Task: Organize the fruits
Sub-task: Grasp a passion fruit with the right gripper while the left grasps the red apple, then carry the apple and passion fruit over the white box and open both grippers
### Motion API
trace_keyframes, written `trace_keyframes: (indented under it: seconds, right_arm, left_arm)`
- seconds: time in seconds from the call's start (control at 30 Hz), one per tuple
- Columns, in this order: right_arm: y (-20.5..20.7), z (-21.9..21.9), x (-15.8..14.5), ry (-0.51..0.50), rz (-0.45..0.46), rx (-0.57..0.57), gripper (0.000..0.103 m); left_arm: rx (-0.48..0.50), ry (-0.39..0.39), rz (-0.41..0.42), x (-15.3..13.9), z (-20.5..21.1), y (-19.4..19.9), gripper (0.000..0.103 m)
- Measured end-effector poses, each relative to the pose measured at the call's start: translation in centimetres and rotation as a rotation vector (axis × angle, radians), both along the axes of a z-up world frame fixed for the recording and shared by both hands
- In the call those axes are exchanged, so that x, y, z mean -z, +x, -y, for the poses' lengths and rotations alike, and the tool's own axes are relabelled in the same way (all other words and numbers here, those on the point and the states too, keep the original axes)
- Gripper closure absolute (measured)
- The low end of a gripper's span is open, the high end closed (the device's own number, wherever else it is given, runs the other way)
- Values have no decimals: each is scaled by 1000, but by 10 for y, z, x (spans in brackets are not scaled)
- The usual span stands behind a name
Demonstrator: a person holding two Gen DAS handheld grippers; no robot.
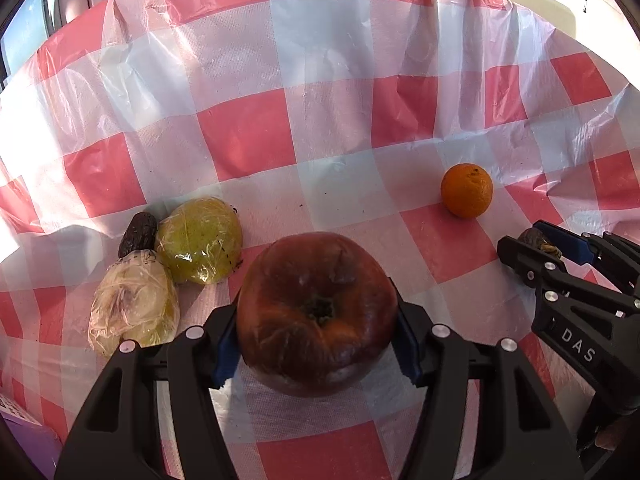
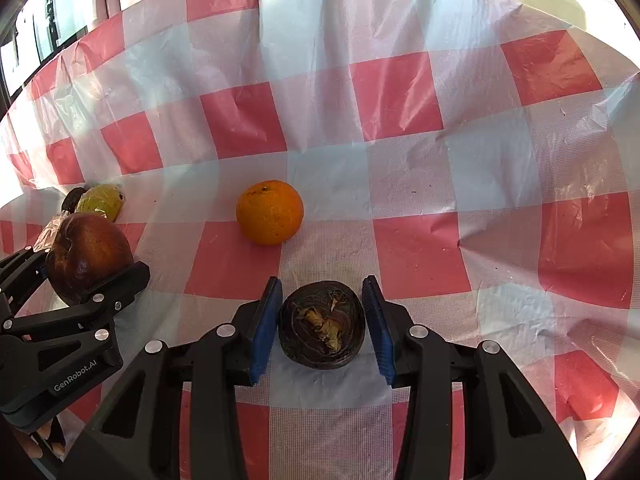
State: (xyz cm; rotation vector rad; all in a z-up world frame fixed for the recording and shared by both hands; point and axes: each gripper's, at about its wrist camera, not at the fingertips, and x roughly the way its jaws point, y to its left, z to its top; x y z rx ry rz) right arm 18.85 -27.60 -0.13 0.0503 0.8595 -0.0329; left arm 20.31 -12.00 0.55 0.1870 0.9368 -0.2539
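Observation:
My left gripper (image 1: 316, 344) is shut on a large brown-red wrinkled apple (image 1: 316, 312), held just above the checked cloth; it also shows in the right wrist view (image 2: 90, 256). My right gripper (image 2: 322, 320) stands around a small dark round fruit (image 2: 322, 326) on the cloth, blue pads close on both sides with thin gaps. An orange (image 2: 270, 212) lies beyond it, also seen in the left wrist view (image 1: 467, 190). Two plastic-wrapped yellow-green fruits (image 1: 200, 240) (image 1: 134, 308) and a small dark fruit (image 1: 139, 234) lie to the left.
The red and white checked plastic cloth (image 1: 340, 140) covers the table and rises in wrinkled folds at the back. A purple object (image 1: 24, 440) sits at the lower left corner. A window (image 2: 24, 52) is behind on the left.

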Motion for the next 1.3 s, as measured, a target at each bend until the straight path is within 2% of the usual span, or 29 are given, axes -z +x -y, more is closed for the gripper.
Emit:
trace_keyframes:
  seconds: [0.13,0.33,0.43,0.57,0.7,0.83,1.03,1.17,1.3]
  right_arm:
    - [0,2,0,1,1,-1,61]
    - [-12,-4,-1,-3,-18,41,64]
    - [-45,-19,-6,44,-31,56,64]
    - [-115,-54,-11,122,-55,58,64]
    - [-187,-101,-9,152,-110,29,64]
    - [-236,-140,-9,174,-176,-2,64]
    - [-269,-188,-11,91,-224,-78,64]
    - [-280,-199,-6,74,-294,-59,64]
    - [-295,-213,-30,32,-299,-70,64]
  left_arm:
    - [27,-38,-45,-7,-12,-48,42]
    - [74,-95,-169,-19,-44,-157,42]
    - [80,-126,-226,-24,-71,-208,42]
    - [87,-152,-271,-42,-108,-246,42]
    - [121,-145,-222,-71,-139,-259,42]
    - [138,-144,-157,-91,-158,-256,42]
    - [141,-176,-136,-103,-174,-258,42]
    - [175,-177,-128,-115,-183,-261,42]
    - [198,-146,-104,-130,-194,-265,42]
